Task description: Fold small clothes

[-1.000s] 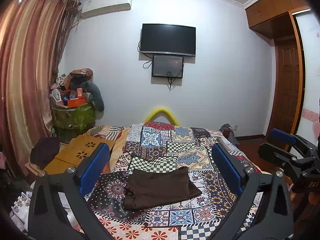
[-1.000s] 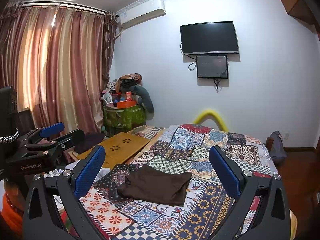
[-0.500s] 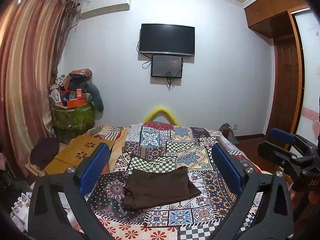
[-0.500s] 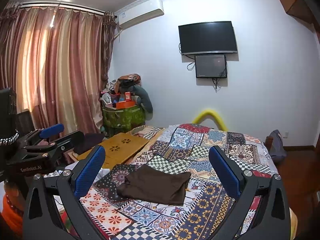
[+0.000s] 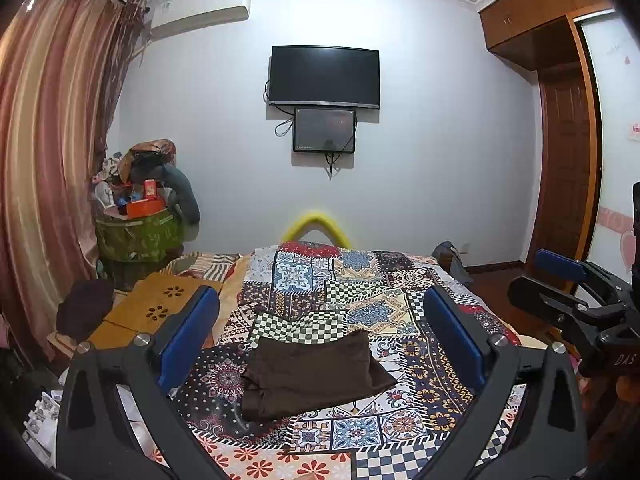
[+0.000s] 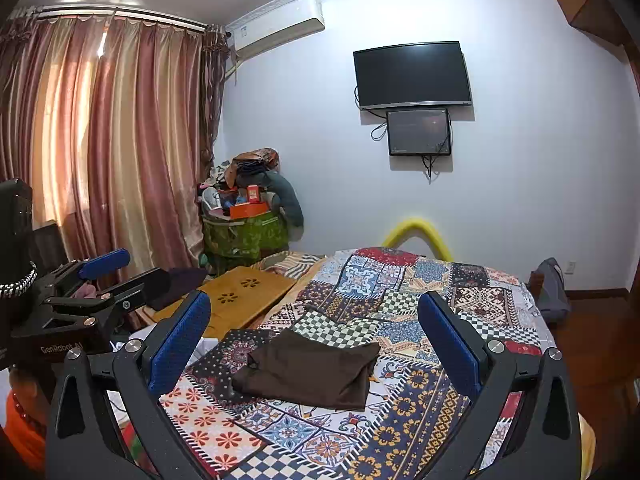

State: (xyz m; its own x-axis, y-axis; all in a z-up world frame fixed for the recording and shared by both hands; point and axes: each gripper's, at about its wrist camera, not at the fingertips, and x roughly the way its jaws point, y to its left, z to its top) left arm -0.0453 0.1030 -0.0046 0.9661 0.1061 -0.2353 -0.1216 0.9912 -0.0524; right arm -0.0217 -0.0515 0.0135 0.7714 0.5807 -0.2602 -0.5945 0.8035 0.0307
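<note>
Brown shorts (image 5: 312, 376) flat on bed (image 5: 420, 432), long side crosswise, straight ahead below both wide-open, empty jaws, neither nearer.

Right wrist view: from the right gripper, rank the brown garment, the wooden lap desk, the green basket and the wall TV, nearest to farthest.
From the right gripper, both jaws wide open:
1. brown garment, on the quilt just ahead, between the fingers.
2. wooden lap desk, ahead-left, at the bed's left side.
3. green basket, left corner by the curtain.
4. wall TV, high on the far wall.
</note>
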